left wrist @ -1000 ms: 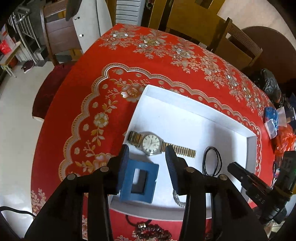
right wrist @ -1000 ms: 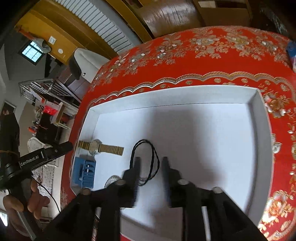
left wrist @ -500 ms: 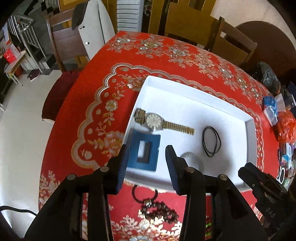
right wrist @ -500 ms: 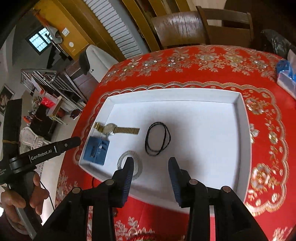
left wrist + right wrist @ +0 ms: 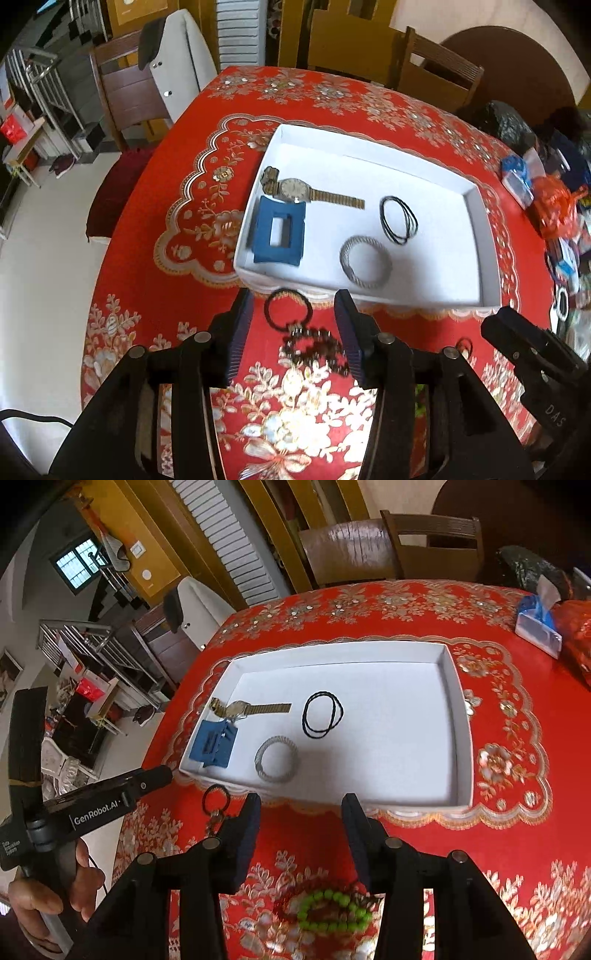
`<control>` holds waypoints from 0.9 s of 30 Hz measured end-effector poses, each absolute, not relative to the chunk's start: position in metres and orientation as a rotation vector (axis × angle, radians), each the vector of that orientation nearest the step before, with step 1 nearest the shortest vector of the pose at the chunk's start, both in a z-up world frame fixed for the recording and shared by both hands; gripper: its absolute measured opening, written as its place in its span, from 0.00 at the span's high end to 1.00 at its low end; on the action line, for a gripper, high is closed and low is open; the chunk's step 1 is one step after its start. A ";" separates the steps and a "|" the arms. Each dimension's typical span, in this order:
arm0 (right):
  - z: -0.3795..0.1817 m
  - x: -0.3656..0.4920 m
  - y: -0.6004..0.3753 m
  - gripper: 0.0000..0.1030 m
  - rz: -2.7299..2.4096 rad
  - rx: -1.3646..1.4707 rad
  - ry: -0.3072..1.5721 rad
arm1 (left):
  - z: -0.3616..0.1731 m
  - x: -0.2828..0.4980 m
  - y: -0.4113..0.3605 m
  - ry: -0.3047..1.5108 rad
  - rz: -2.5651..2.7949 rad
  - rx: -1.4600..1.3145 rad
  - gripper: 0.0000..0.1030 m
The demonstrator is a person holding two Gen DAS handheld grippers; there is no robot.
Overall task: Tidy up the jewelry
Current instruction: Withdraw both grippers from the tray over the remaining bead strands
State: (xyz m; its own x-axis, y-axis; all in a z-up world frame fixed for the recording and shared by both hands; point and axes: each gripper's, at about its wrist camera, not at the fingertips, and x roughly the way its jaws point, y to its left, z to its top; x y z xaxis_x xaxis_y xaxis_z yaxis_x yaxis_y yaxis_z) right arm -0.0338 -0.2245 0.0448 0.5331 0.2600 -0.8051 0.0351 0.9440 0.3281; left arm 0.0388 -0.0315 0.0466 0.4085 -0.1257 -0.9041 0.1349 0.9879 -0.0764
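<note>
dark bead bracelet [image 5: 314, 347] | between open left hand-held gripper [image 5: 295, 332] fingers

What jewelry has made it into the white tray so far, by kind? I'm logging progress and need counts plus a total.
Watches: 1, the gold watch
Bracelets: 1, the silver mesh bracelet
Cords: 1, the black cord loop
Boxes: 1, the blue box
Total in the white tray: 4

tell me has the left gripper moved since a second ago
Yes. The left gripper has pulled back out of the white tray; its fingertips, earlier over the blue box, now frame the dark bead bracelet on the tablecloth.
</note>
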 end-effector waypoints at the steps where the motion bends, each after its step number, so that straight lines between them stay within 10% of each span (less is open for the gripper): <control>1: 0.046 -0.039 -0.223 0.58 0.134 0.326 1.001 | 0.048 0.034 -0.031 1.130 -0.167 0.021 0.56; 27: 0.047 -0.156 -0.208 0.52 0.027 0.354 0.956 | 0.063 -0.071 -0.014 1.029 -0.264 0.108 0.44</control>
